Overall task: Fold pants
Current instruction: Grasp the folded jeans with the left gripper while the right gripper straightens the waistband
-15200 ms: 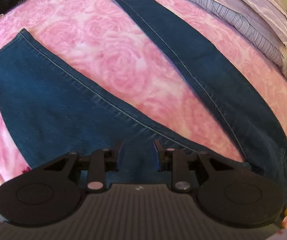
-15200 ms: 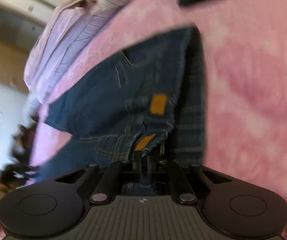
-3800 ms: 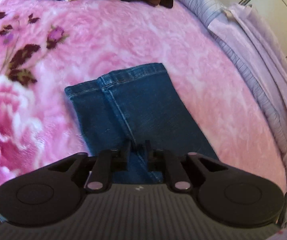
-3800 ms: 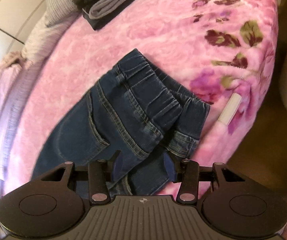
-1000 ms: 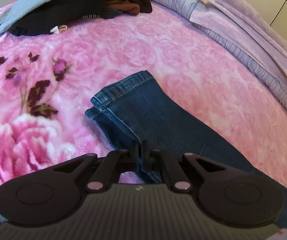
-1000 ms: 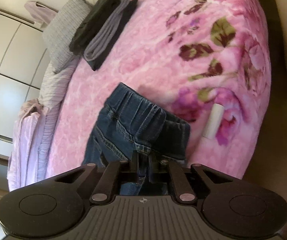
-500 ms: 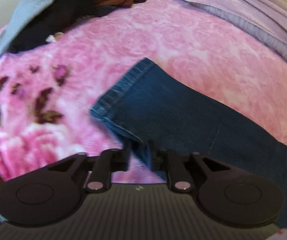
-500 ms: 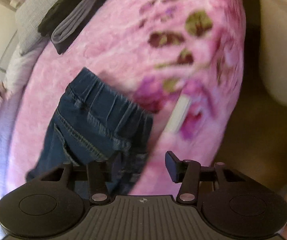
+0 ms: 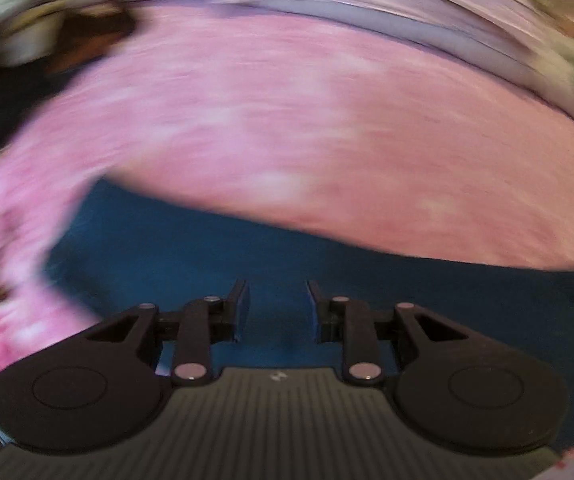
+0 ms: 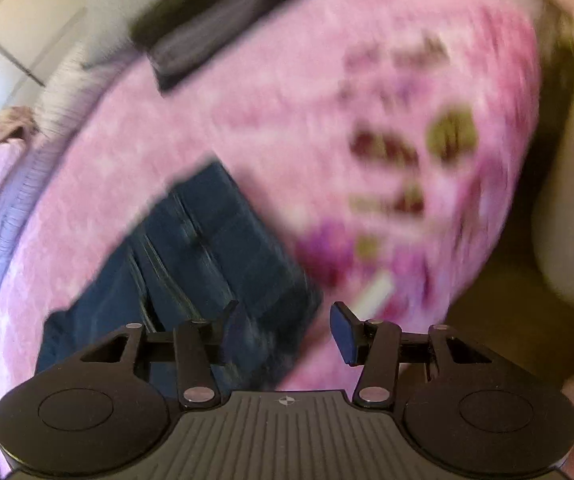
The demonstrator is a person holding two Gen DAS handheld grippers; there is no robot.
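We are holding our left gripper (image 9: 277, 308) and right gripper (image 10: 285, 332) spread, empty, over jeans (image 10: 223, 240) lying on the pink blanket (image 9: 327, 128).

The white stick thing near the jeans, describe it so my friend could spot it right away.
Start at the pink blanket on the bed. Near its edge, just right of the jeans, lies a small white stick by the dark flower print. It is the only pale, straight object there; blur hides what it is.
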